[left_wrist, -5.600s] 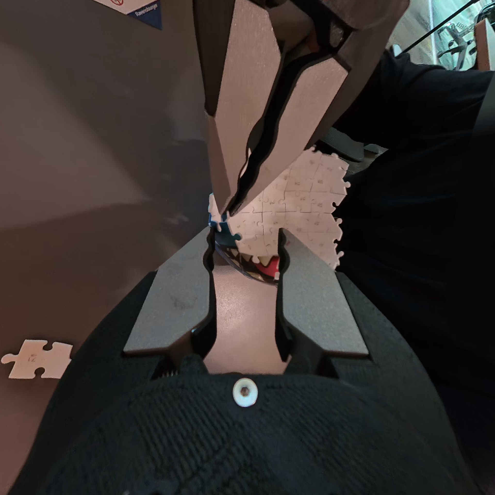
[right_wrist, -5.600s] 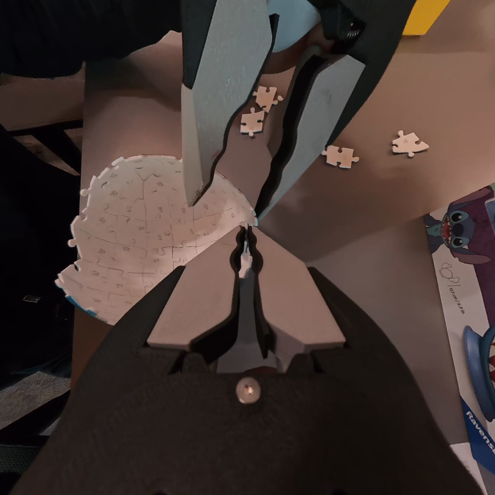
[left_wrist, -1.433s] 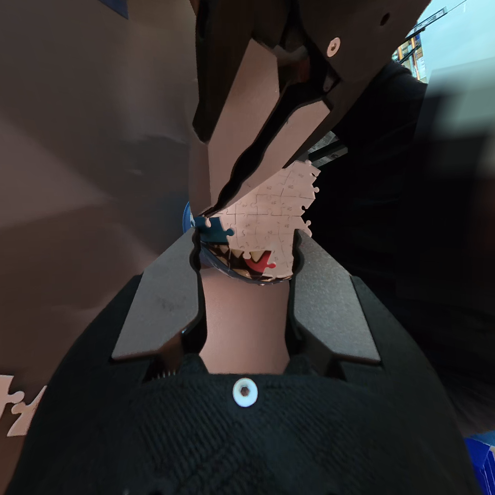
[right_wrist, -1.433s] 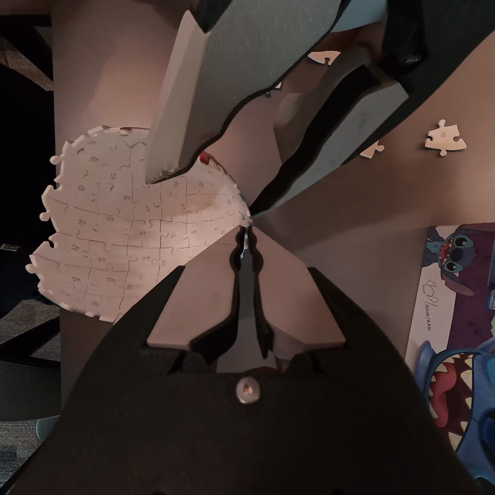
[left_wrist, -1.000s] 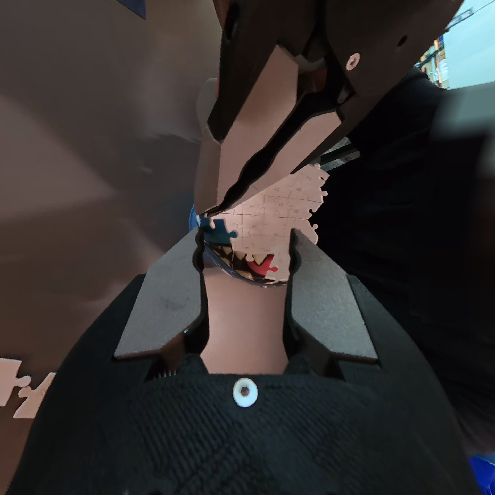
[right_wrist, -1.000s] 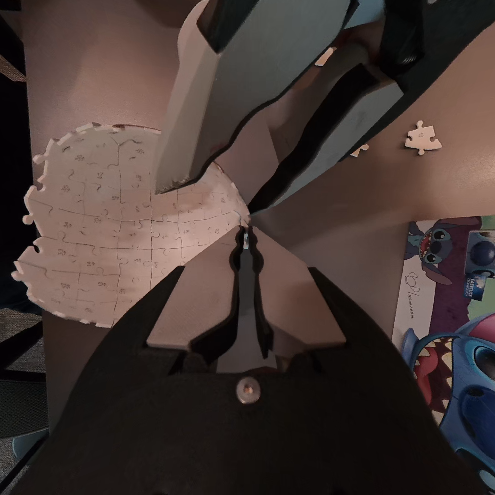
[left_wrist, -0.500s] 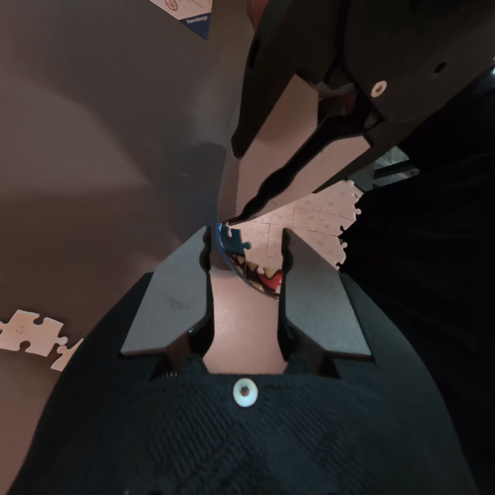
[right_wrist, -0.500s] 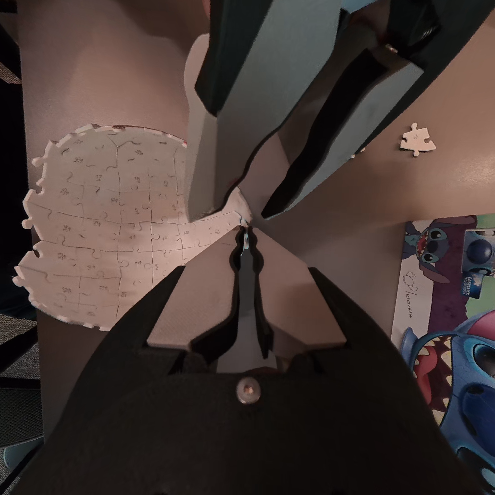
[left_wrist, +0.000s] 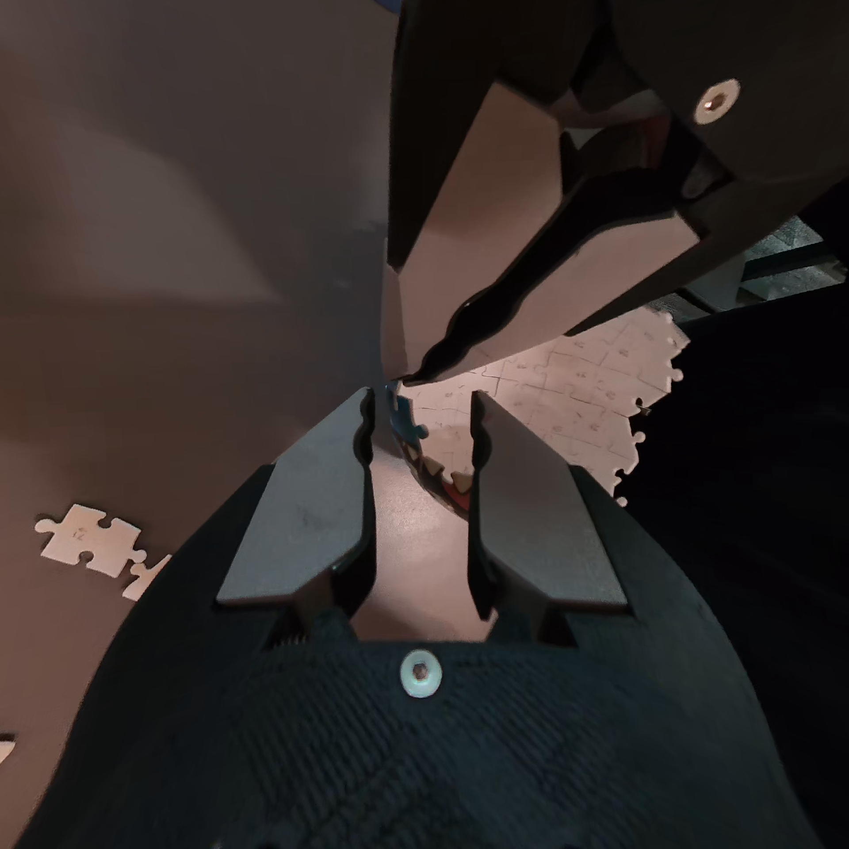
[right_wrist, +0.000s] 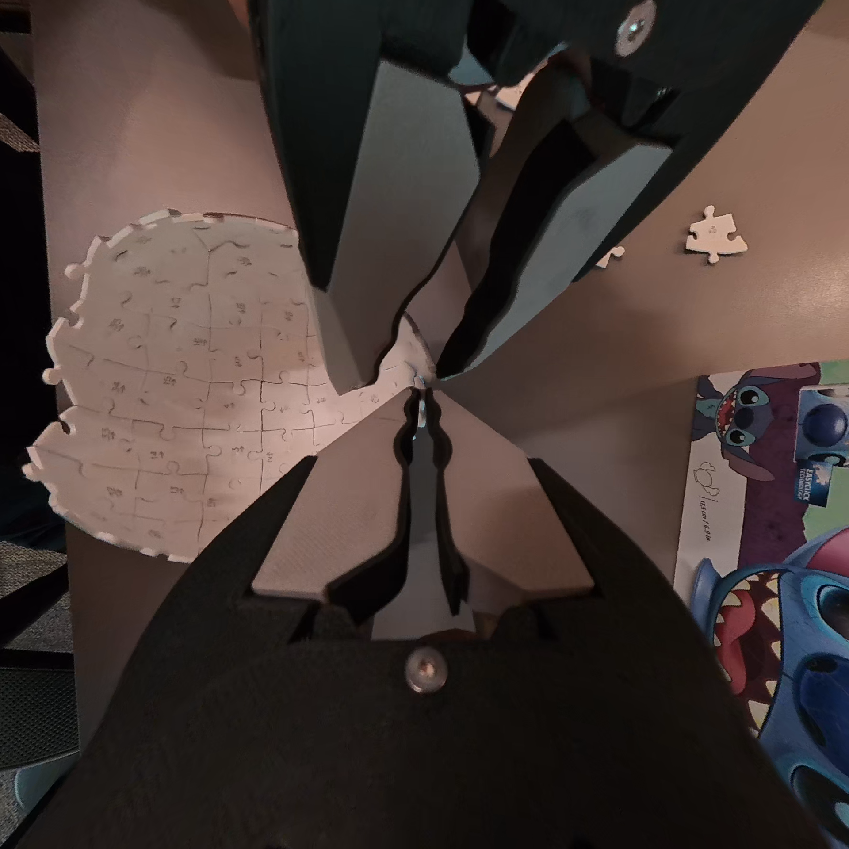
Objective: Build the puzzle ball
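Partly built puzzle shell at left of right wrist view, rim meeting both grippers' tips at centre. Right gripper clamped on a piece at that rim. Left gripper spread apart, straddling the shell's edge. Loose pieces upper right; box at right edge.
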`<state>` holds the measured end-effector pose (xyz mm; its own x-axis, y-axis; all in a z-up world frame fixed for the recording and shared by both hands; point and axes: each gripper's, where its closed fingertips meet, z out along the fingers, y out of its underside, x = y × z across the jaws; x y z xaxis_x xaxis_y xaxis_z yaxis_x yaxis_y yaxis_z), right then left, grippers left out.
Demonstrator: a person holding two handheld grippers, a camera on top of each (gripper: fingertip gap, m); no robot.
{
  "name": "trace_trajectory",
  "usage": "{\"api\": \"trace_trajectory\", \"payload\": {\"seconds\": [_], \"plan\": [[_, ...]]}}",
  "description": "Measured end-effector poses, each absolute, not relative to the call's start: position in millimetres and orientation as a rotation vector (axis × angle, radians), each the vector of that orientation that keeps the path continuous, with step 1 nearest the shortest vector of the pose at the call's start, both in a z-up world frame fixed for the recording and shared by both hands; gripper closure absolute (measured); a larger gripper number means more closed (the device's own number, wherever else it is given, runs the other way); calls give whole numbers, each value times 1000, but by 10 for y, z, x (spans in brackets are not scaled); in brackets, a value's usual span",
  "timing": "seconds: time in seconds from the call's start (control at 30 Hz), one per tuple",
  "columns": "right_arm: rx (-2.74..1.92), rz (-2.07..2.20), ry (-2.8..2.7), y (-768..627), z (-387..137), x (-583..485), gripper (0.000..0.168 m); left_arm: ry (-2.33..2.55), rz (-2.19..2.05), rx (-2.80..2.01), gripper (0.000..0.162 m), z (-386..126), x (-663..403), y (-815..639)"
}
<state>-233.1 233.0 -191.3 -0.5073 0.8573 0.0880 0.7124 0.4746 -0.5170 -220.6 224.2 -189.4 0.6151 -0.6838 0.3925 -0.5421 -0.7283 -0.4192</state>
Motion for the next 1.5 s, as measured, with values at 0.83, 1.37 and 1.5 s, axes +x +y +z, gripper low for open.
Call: {"api": "trace_trajectory", "payload": {"seconds": [0.83,1.37,1.5], "plan": [[-1317,765,-2240,2323,-1477,-2158,168,935,-852,-2349,101,-1111,-2468,2113],[-1907,1037,-1865,2739,-2101,-1111,168,510,-847,-2628,100,-2210,-3195,1632],[-1955,1032,-1841,2771,-2287,-1087,168,445,-926,-2606,114,-2355,-3145,1606]]}}
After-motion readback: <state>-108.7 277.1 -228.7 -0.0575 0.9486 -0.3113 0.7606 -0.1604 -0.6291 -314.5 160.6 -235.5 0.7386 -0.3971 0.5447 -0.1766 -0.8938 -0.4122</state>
